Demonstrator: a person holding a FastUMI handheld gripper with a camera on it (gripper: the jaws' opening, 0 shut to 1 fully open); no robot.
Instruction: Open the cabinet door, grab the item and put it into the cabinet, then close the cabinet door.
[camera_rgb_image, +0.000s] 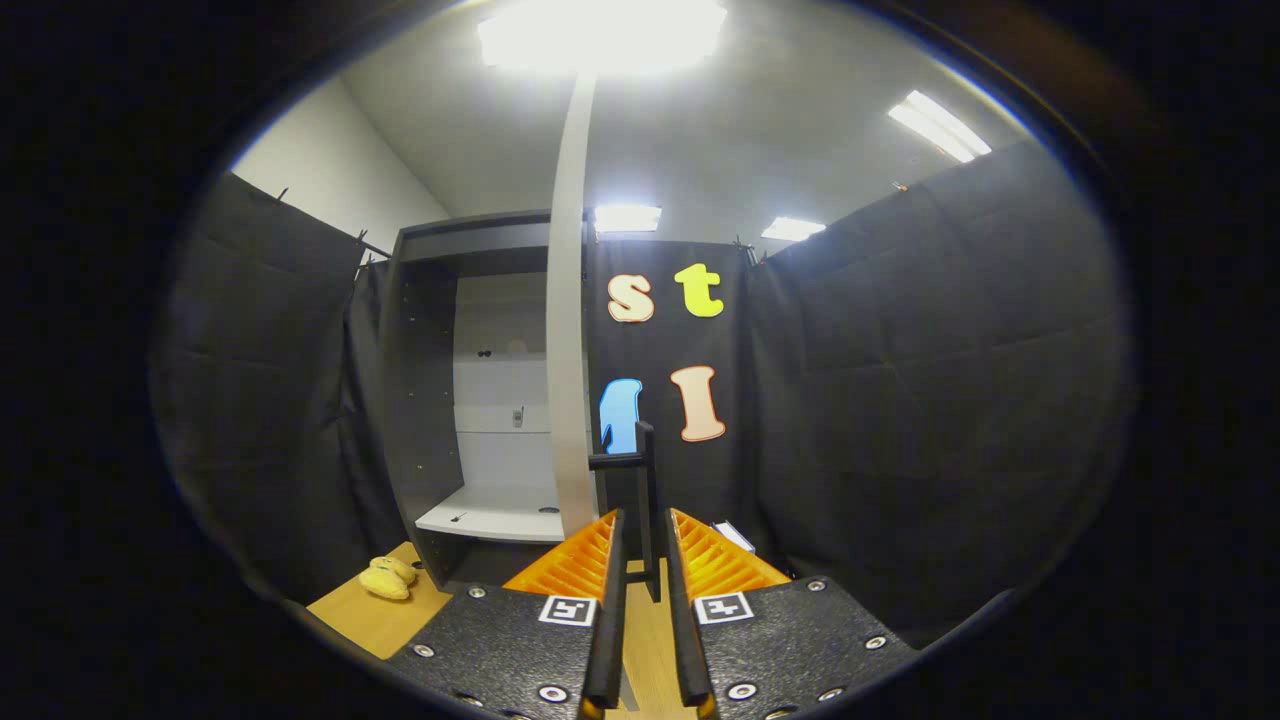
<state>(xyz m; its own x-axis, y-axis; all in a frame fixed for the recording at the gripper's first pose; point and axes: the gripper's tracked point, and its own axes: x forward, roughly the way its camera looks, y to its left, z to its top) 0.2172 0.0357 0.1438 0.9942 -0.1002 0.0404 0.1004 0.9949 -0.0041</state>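
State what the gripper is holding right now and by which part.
The gripper is closed on the cabinet door's dark handle, its fingers clamped on the lower stretch of the vertical bar. The door stands open.

Cabinet: dark grey carcass, white interior back panel and white shelf. Cabinet door: light grey edge, black bar handle. Gripper: orange ribbed fingers, black speckled bodies, each carrying a black-and-white square marker. Plush item: yellow. Tabletop: light wood grain.
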